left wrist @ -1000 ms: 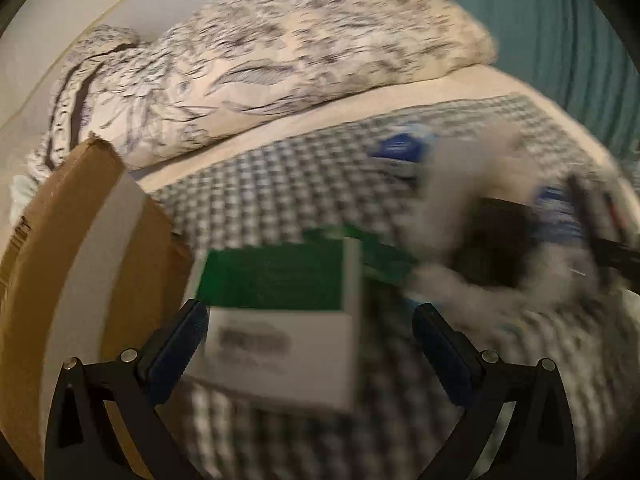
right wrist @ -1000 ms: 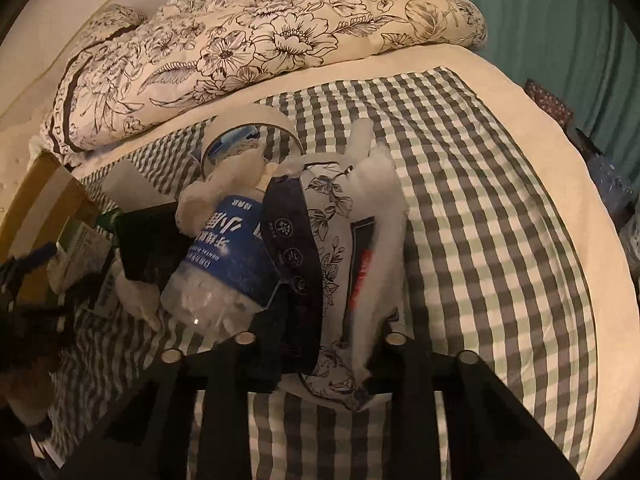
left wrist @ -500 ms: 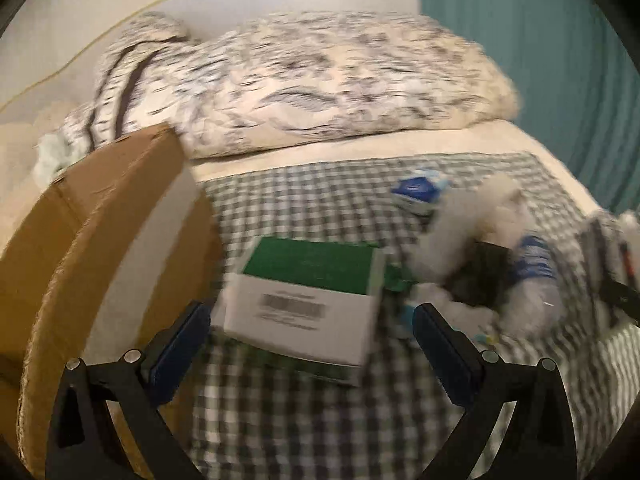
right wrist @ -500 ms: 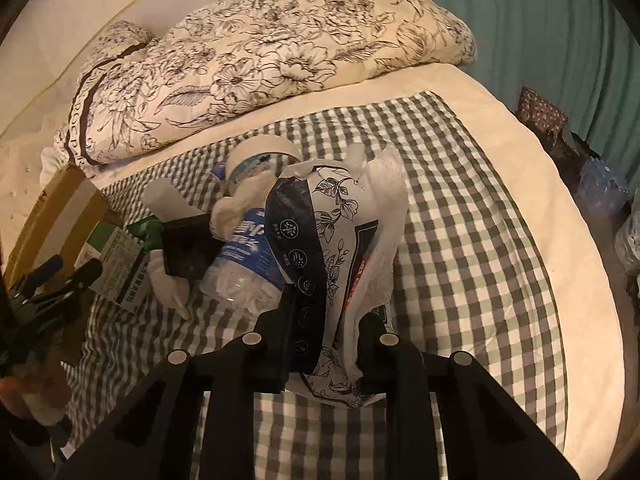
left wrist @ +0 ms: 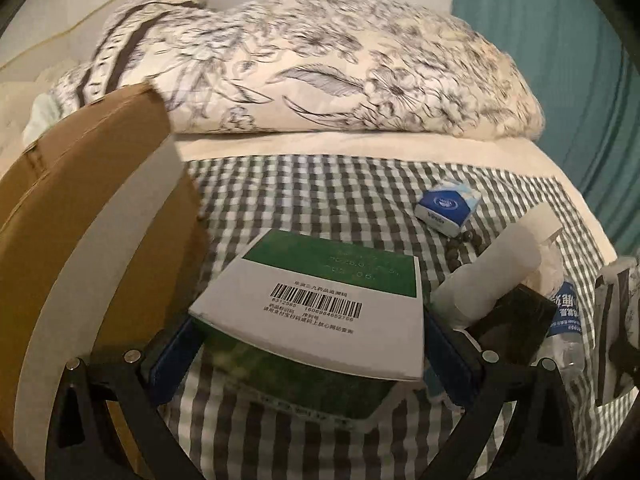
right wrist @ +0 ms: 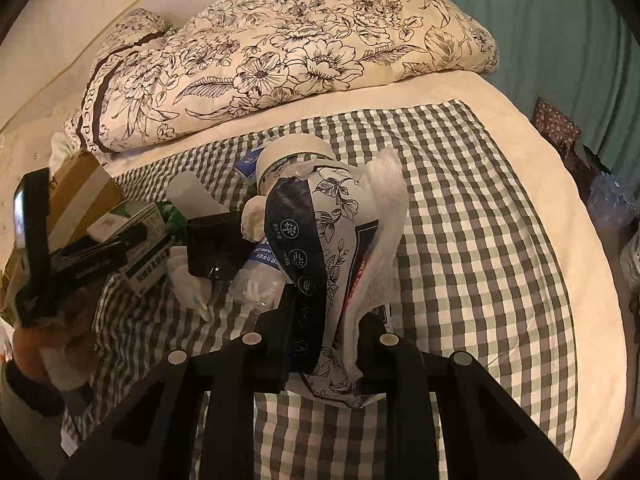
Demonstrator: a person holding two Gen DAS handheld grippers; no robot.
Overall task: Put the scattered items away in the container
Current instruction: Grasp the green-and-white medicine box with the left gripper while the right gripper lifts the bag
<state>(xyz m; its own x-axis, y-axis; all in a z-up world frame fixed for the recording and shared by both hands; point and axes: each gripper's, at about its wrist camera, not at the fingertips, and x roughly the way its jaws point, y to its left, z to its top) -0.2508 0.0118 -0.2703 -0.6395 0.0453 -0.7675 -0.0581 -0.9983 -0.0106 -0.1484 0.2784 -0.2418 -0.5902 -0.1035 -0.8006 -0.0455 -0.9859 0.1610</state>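
Box (left wrist: 320, 312) flat between left fingers (left wrist: 176, 354) — barcode flap toward camera.

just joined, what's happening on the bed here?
A person is tidying clutter off the checked blanket with two handheld grippers. The left gripper straddles a green-and-white box, beside the cardboard box; whether it grips it is unclear. The right gripper is clamped on a floral tissue pack. A water bottle, a blue tissue packet and other bits lie loose.
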